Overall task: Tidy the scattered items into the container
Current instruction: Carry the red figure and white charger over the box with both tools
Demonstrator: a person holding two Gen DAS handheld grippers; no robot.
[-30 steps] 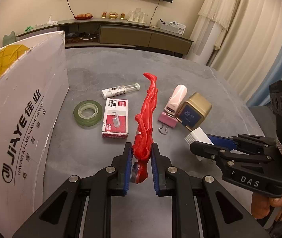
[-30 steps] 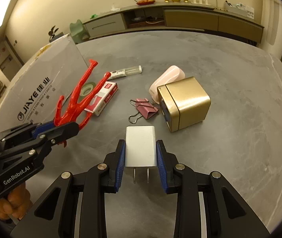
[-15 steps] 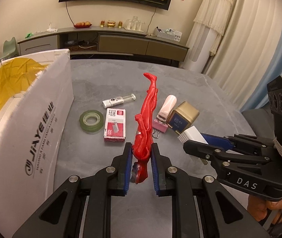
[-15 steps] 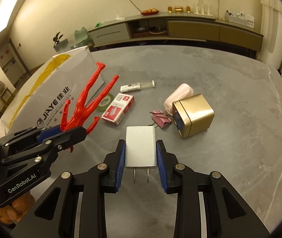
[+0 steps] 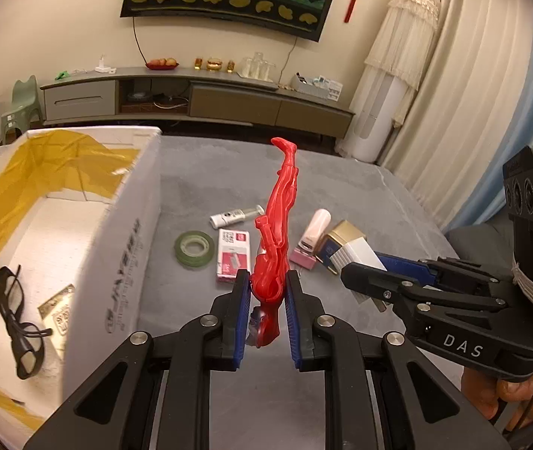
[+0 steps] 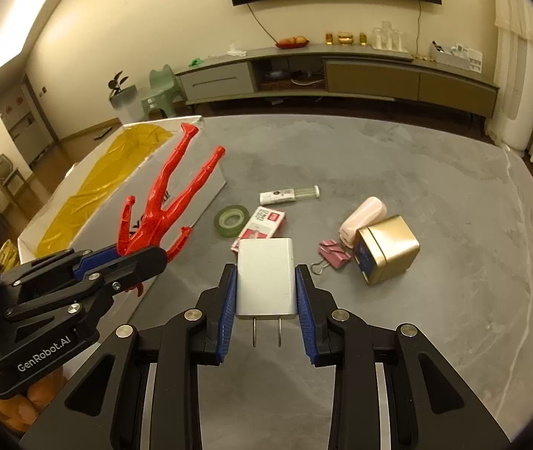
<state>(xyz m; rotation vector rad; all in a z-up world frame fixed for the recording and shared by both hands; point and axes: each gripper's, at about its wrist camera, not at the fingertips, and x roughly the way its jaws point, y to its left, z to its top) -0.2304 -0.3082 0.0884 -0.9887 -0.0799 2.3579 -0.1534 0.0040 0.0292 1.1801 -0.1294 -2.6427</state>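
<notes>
Left fingers (image 5: 266, 292) clamping glossy red figurine (image 5: 277, 225), right fingers (image 6: 266, 292) clamping boxy white charger (image 6: 266, 277)

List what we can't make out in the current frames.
- White box interior: in the left wrist view the near part is cut off by the frame edge; in the right wrist view the left gripper covers its near end.
- Glasses in the box: absent from the right wrist view.
- Red figure head: hidden between the pads.
- Staple box print: too small to read.
- Charger far face: unseen.
</notes>
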